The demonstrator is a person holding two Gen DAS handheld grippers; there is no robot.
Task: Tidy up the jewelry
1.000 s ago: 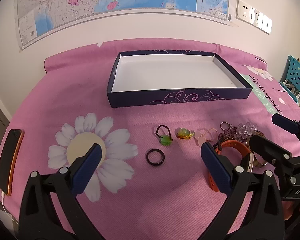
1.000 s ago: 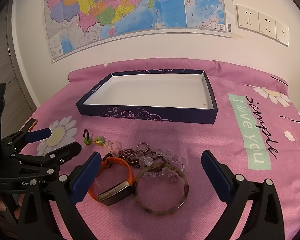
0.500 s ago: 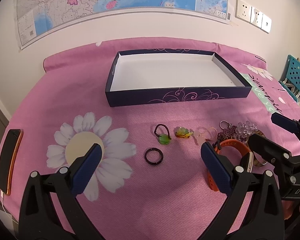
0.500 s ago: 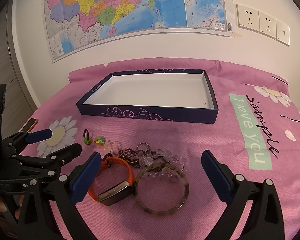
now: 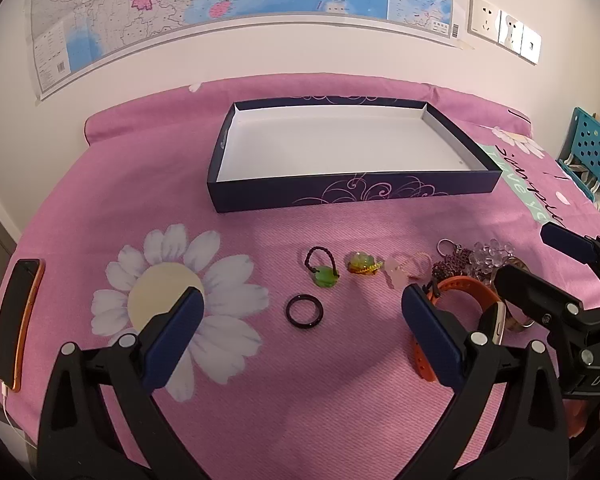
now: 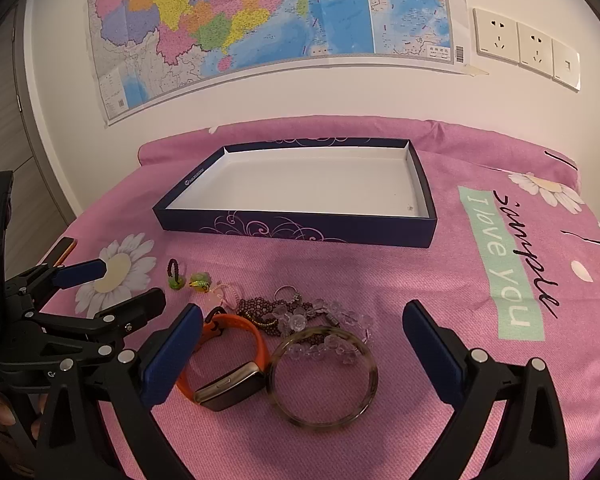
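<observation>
Orange watch band (image 6: 236,344) lies flat, running left-right.

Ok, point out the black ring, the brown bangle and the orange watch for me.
black ring (image 5: 304,311): left wrist view, on its front band.
brown bangle (image 6: 374,372): right wrist view, on its right rim.
orange watch (image 6: 228,390): right wrist view, on its dark face.
</observation>
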